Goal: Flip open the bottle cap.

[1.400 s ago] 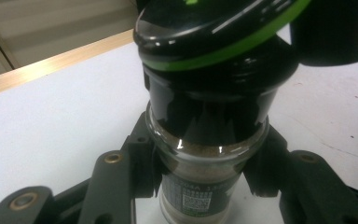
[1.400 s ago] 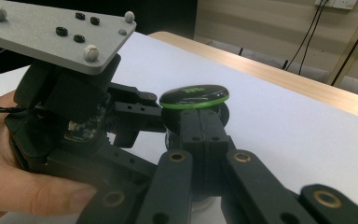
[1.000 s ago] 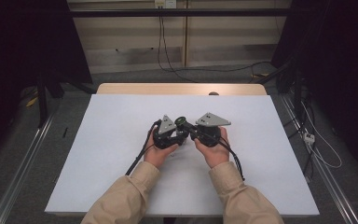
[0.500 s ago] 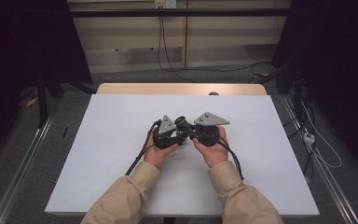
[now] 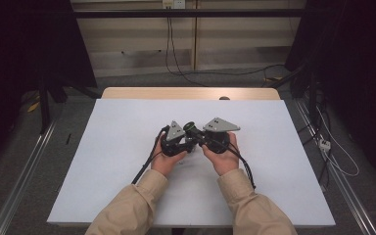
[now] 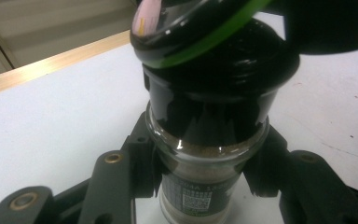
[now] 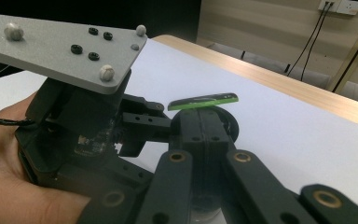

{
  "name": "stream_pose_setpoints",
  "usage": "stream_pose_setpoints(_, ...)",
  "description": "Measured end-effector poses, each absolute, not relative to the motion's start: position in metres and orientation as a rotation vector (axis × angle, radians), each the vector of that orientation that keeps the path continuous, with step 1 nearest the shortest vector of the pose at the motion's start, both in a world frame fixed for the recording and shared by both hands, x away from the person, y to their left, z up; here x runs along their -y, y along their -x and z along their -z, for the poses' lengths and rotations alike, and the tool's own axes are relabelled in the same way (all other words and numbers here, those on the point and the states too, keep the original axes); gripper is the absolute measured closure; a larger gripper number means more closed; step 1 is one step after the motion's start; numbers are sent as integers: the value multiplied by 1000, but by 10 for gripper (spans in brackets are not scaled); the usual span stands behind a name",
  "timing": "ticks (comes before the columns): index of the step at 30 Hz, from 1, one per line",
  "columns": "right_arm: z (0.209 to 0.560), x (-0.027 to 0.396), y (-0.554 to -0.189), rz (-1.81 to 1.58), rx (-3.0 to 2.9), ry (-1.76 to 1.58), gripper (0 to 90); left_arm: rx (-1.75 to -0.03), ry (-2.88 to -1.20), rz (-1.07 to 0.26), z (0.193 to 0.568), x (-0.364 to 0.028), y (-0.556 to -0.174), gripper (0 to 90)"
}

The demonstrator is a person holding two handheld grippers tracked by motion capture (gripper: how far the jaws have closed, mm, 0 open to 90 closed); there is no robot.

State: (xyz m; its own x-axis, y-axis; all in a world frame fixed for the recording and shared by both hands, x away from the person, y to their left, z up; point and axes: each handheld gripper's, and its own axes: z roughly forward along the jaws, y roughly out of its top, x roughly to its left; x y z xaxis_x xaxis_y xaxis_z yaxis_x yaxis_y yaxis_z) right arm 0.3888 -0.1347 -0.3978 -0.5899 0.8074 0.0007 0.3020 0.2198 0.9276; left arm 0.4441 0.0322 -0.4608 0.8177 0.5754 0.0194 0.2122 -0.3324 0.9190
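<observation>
left tool (image 6: pixel 200 186) clamps a glass spice jar (image 6: pixel 205 154); right tool (image 7: pixel 205 135) closed at its glossy black, green-rimmed cap (image 7: pixel 204 101).

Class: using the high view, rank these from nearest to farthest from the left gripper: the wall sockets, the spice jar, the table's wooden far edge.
1. spice jar: held in the left gripper, mid-table.
2. wooden far edge: beyond the white surface.
3. wall sockets: top, on the back wall.
</observation>
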Motion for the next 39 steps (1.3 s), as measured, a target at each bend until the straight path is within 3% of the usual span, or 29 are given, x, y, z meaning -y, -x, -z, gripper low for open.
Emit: stream_pose_setpoints(39,392,130,-392,-1364,-1997,-1008,900,-599,-1906,-424,461,-33,-443,535)
